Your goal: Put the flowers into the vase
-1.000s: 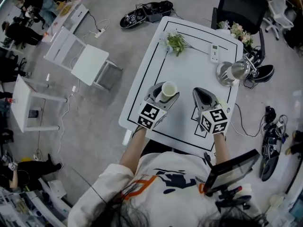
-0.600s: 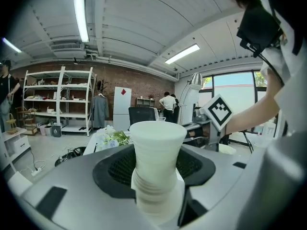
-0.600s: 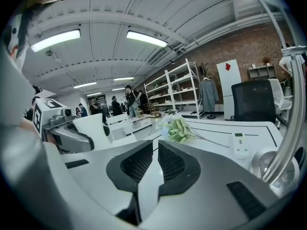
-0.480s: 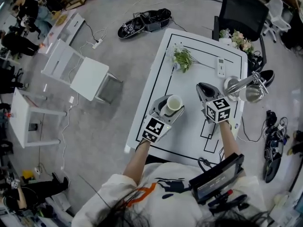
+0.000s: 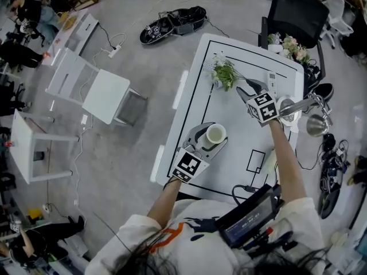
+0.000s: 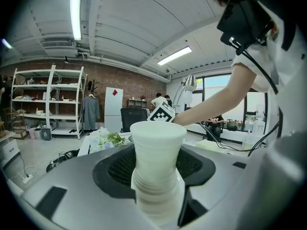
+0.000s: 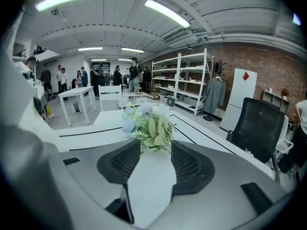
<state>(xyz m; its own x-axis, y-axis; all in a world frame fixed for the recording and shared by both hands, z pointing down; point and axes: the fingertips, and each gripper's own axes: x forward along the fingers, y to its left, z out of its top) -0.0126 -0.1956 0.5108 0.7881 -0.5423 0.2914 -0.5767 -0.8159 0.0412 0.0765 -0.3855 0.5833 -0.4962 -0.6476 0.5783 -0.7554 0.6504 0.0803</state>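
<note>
A bunch of green and pale flowers [image 5: 225,72] lies on the white table [image 5: 241,153] near its far left corner. My right gripper [image 5: 245,89] has reached it. In the right gripper view the flowers [image 7: 146,122] sit just beyond the tips of the right gripper [image 7: 151,150], whose jaws are opening; the pads press on nothing. The left gripper [image 5: 211,136] is at the table's near left, shut on a ribbed white vase [image 5: 216,133] held upright. That vase [image 6: 157,147] fills the gap of the left gripper [image 6: 156,169].
A white remote [image 5: 272,80] and a desk lamp [image 5: 303,105] are at the table's right side. A black chair [image 5: 292,7] with another bunch of flowers [image 5: 289,42] stands behind the table. A pale yellow item [image 5: 269,162] lies near the right front.
My right gripper has travelled from the near side of the table out to the flowers, and its jaws have gone from shut to apart. The left gripper keeps the vase.
</note>
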